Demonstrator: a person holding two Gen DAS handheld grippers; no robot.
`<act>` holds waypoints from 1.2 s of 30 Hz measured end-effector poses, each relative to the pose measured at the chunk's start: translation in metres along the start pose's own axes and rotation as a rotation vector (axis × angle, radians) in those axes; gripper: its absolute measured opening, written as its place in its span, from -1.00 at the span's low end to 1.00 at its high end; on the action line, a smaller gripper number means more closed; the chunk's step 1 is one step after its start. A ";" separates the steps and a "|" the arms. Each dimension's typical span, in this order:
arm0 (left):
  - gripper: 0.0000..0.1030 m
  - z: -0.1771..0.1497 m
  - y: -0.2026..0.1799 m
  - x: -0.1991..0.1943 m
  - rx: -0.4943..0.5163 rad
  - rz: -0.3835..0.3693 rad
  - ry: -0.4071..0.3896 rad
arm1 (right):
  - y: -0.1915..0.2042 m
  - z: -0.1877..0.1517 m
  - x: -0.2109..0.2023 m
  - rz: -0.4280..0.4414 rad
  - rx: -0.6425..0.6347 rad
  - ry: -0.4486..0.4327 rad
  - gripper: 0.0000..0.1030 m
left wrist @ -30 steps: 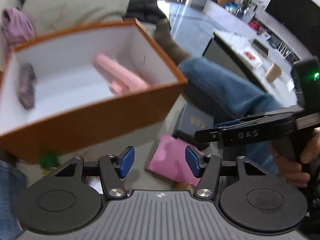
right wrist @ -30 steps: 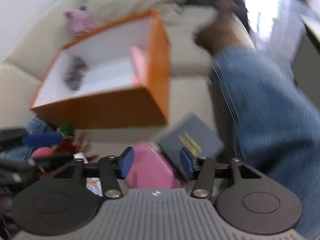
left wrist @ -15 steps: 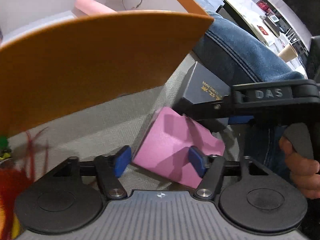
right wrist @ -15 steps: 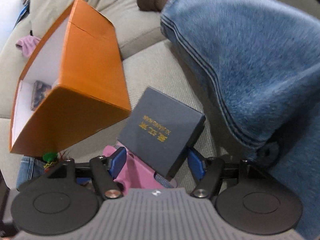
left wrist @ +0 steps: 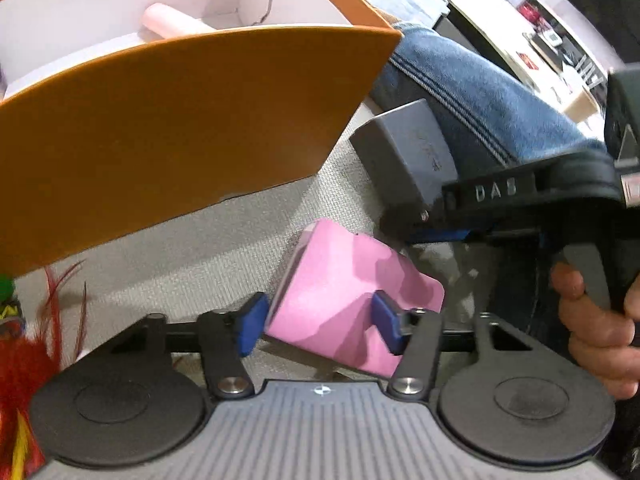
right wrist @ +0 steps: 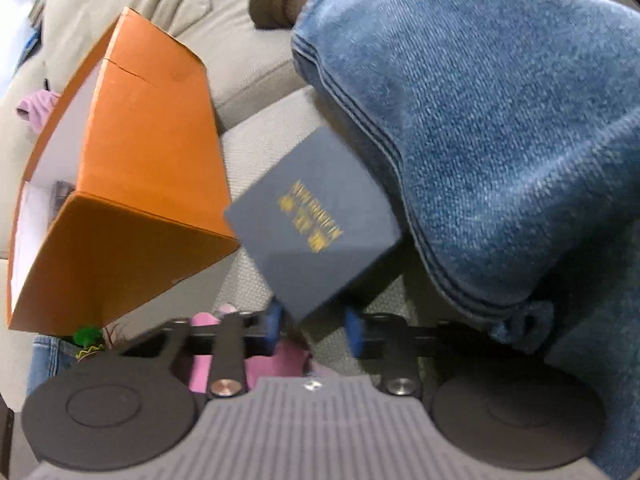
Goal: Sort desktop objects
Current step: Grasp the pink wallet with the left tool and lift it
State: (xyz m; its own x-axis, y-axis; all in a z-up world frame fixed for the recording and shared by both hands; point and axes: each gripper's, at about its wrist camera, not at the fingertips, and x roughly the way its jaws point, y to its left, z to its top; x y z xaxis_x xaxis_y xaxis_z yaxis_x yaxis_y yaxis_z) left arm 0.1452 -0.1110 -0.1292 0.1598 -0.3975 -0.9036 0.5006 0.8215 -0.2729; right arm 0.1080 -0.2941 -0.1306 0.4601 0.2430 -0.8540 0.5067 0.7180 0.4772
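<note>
At the far left of the left wrist view a tuft of red feathers (left wrist: 28,356) lies on the beige sofa cushion (left wrist: 192,256), and above it stands the orange box (left wrist: 168,136), open at the top, with a pale pink tube (left wrist: 172,24) resting inside against its white wall. Further right, the left gripper (left wrist: 318,326) has its blue pads spread wide around the pink card (left wrist: 348,300), which lies flat on the cushion; the left pad is just beside the card's edge and the right pad sits over its surface, so the jaws are parted and not clamped. To the right of that, the right gripper (right wrist: 316,330) has closed its pads on the lower corner of the dark blue box (right wrist: 316,224), which is tilted and lifted off the cushion, just beside the orange box's corner and against a leg in blue jeans (right wrist: 500,132). At the far right a hand (left wrist: 596,320) grips the right tool's handle.
</note>
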 end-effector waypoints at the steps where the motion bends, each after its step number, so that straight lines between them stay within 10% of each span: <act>1: 0.06 0.000 0.001 -0.002 -0.012 -0.005 -0.004 | -0.001 -0.001 0.000 0.022 0.015 0.008 -0.86; 6: -0.43 -0.002 0.008 -0.024 -0.070 -0.020 -0.057 | 0.000 -0.006 -0.009 0.071 0.019 0.001 -1.00; 17: -0.68 -0.006 -0.015 -0.082 -0.037 0.078 -0.218 | 0.007 -0.019 -0.031 0.081 -0.042 -0.004 -0.99; 20: -0.71 -0.012 -0.017 -0.101 -0.007 0.172 -0.286 | -0.001 -0.009 -0.036 0.068 -0.018 0.014 -0.83; 23: -0.72 -0.013 -0.013 -0.101 0.002 0.210 -0.295 | -0.007 -0.004 -0.027 0.066 0.042 0.029 -0.19; 36: -0.62 -0.015 -0.001 -0.094 -0.047 0.062 -0.288 | -0.039 0.005 -0.024 0.192 0.418 -0.130 0.19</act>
State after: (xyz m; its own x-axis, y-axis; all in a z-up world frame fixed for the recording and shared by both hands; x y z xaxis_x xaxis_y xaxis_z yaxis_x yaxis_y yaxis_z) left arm 0.1165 -0.0684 -0.0487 0.4274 -0.4398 -0.7899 0.4430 0.8635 -0.2411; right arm 0.0804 -0.3313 -0.1276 0.6480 0.2424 -0.7220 0.6412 0.3380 0.6890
